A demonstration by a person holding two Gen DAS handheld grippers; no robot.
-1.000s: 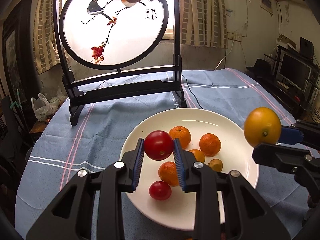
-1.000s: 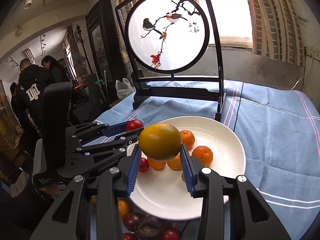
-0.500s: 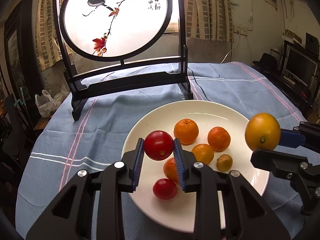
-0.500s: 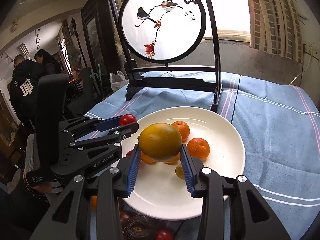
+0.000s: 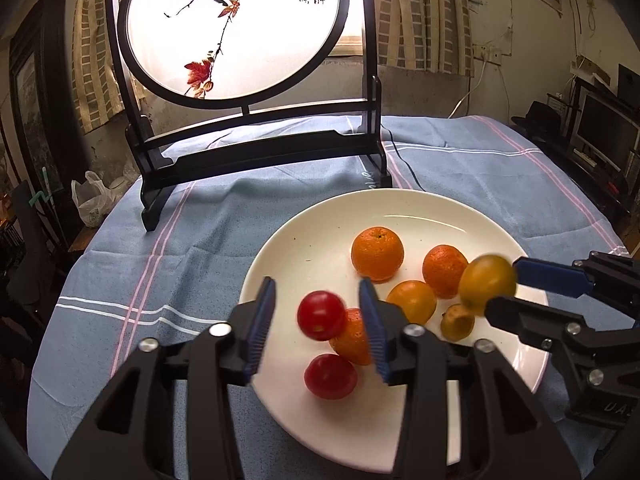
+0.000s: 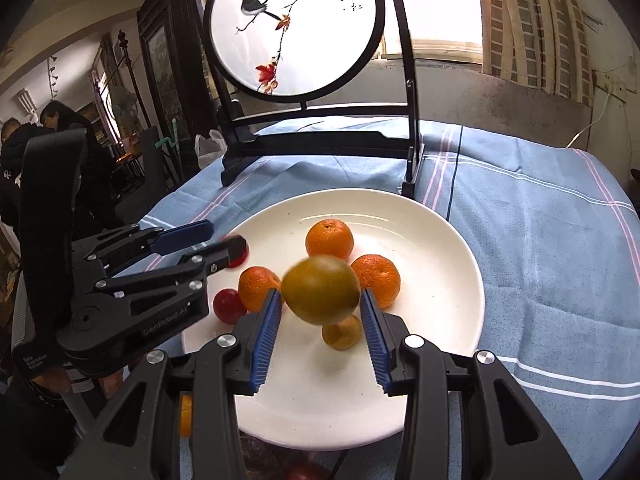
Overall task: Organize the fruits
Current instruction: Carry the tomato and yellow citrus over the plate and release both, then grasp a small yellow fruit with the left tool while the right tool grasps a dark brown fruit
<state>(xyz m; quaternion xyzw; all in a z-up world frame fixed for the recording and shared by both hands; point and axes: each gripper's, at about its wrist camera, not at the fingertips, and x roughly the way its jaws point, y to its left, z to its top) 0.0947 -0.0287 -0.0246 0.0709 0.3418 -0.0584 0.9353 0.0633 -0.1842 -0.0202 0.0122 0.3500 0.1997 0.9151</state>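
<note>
Now both drops are underway. Left claw [image 5: 316,320]: its jaws have just been opening, pads stand wide, and the red tomato [image 5: 321,314] between them is blurred, free of both pads, falling toward the white plate [image 5: 532,368]. Half a second back it sat clamped and sharp. Right claw [image 6: 321,322]: same story, jaws just opening, and the big yellow-orange citrus [image 6: 320,289] is blurred between the blue ribbed pads, no longer pinched; it looks mid-drop over the plate's fruit pile.

So two more fruits are about to join the plate; my guess is both may roll or knock neighbours on landing.

Already on the plate: three dimpled, matte mandarins [image 5: 377,254], a smooth smaller orange fruit [image 5: 412,301], a tiny brownish one [image 5: 457,322], a second glossy tomato [image 5: 330,376]. Plate is glazed, round, shallow-rimmed. Surface is draped in a soft blue cloth [image 5: 168,256] with pink and white stripes. Round backlit bird screen [image 5: 236,28] in a black lacquered stand sits behind.
</note>
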